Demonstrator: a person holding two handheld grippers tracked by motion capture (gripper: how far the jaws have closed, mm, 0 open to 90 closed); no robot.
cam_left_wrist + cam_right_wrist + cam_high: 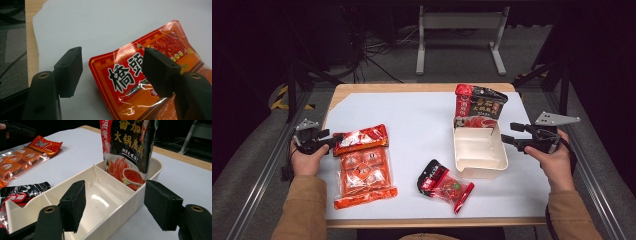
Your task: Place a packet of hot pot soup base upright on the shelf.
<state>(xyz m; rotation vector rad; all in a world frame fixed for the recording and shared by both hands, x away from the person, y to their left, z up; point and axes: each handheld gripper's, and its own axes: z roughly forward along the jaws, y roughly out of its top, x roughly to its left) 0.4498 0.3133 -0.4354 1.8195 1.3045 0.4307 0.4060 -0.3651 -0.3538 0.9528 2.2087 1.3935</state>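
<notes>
left tongs: the left tongs (332,141) are spread wide with nothing pinched yet. They sit low, right at the top edge of the glossy red-orange plastic sauce packet (150,75).

packet spot: one corner of that packet lies between the jaws. One jaw is over the printed face, the other is off its edge over the bare white sheet. It lies flat on the desk (422,120), on the upper end of a bigger clear pack of orange blocks (364,175).

how I'd grab it: I'd slide in a bit deeper so both pads catch the sealed rim, not the puffy middle. The foil looks slick, so I'd squeeze firmly and lift slowly, or the pack underneath might drag along.

right tongs: the right tongs (507,134) are wide too, holding nothing, parked just beside the cream plastic divided box (125,202).

box: a black-and-red standing pouch (130,145) already leans in its far compartment. The compartments nearer the tongs look empty, so that's probably where the packet goes.

watch out: a small black-and-red snack bag (443,184) lies near the box, so I'd swing wide of it.
</notes>
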